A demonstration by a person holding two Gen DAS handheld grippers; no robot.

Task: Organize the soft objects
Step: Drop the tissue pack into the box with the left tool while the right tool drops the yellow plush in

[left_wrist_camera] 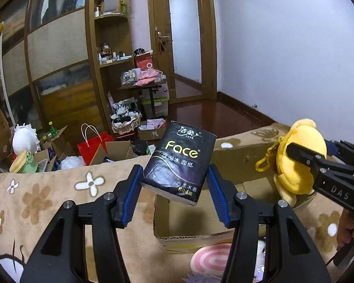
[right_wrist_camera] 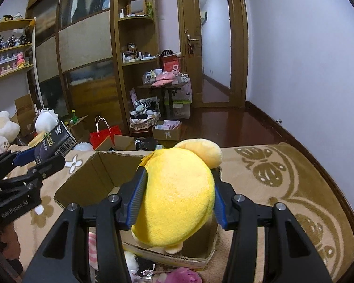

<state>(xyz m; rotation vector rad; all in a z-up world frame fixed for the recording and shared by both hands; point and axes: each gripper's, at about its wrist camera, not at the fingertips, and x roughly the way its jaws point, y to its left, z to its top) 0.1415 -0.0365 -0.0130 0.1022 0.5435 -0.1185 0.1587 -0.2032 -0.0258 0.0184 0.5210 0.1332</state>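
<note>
**Tissue pack and yellow plush held over the cardboard box**

The left hand-held gripper is clamped on a dark tissue pack printed with "Face" in gold; its blue pads press the pack's two long sides near the lower end, so most of the pack stands out beyond the fingertips, tilted with its top leaning to the right. The pack hangs in the air above the near left part of an open cardboard box that sits on a beige blanket patterned with brown and white flowers.

The right hand-held gripper is closed around a yellow plush toy, squeezing its rounded body between the blue pads; a paler ear pokes out at the top right, beyond the fingertips. In the left wrist view the same toy shows a yellow clip dangling on its left side. The toy is held above the box, over its right half, clear of the cardboard walls.

The two grippers are side by side, apart from each other, both angled downward toward the box opening. A pink-and-white swirled soft item lies just in front of the box on the blanket
</note>
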